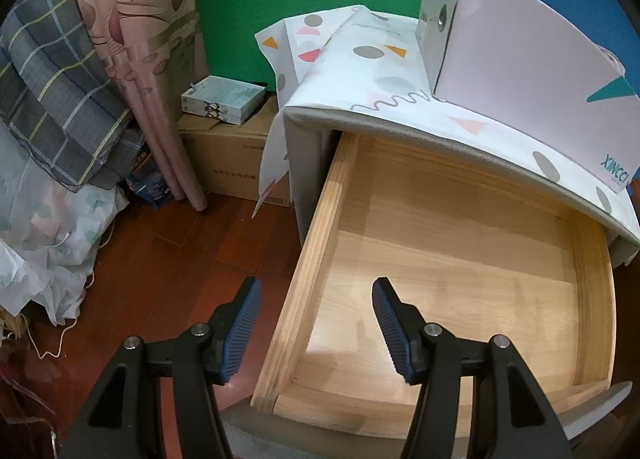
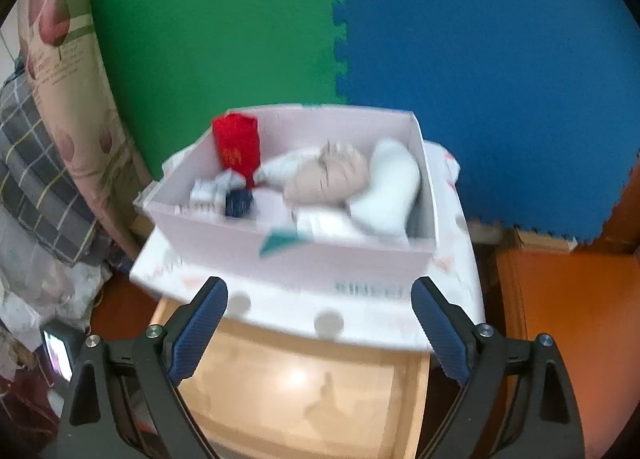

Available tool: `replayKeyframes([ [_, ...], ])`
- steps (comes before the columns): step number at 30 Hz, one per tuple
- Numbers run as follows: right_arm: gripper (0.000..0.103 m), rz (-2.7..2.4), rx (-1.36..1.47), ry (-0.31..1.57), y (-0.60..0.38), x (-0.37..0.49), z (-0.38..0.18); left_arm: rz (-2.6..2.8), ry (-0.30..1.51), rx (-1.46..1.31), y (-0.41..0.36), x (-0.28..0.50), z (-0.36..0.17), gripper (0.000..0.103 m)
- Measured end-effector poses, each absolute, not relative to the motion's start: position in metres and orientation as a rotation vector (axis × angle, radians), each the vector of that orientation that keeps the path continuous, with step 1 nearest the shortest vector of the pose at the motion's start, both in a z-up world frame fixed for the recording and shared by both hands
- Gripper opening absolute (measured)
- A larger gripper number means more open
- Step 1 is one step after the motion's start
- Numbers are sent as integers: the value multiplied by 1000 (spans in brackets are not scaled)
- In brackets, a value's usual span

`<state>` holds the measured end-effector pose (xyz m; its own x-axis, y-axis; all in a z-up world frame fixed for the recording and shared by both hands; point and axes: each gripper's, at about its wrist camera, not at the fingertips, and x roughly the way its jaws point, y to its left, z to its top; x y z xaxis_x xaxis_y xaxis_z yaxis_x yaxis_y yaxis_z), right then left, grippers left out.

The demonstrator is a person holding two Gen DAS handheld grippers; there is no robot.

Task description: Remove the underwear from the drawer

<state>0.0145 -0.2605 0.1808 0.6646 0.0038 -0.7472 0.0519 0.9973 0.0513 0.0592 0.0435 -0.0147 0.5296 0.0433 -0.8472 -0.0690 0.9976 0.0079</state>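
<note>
The wooden drawer [image 1: 448, 259] is pulled out of a cloth-covered cabinet [image 1: 360, 71], and its bare bottom shows nothing inside. My left gripper [image 1: 316, 291] hangs open over the drawer's left wall, one finger outside it and one inside, holding nothing. On top of the cabinet stands a pale pink box [image 2: 304, 255] holding folded underwear: a beige piece [image 2: 332, 179], white pieces [image 2: 392, 187], a red one [image 2: 236, 147] and a dark blue one [image 2: 239, 203]. My right gripper [image 2: 320, 299] is wide open in front of the box, above the drawer [image 2: 304, 391], with nothing between its fingers.
A green and blue foam mat [image 2: 360, 39] covers the wall behind. Left of the cabinet are a cardboard box [image 1: 228, 155] with small cartons [image 1: 222, 99] on it, a curtain [image 1: 136, 39] and bedding [image 1: 52, 79] on a red wooden floor [image 1: 168, 259]. Orange furniture [image 2: 560, 319] stands at the right.
</note>
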Motion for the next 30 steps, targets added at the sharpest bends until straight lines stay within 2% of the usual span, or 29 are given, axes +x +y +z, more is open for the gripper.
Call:
replayKeyframes([
  [15, 93, -122, 142, 951, -267, -86, 64, 33, 970, 59, 26, 35, -5, 59],
  [30, 93, -93, 124, 993, -253, -98, 40, 6, 884, 204, -3, -14, 12, 59],
])
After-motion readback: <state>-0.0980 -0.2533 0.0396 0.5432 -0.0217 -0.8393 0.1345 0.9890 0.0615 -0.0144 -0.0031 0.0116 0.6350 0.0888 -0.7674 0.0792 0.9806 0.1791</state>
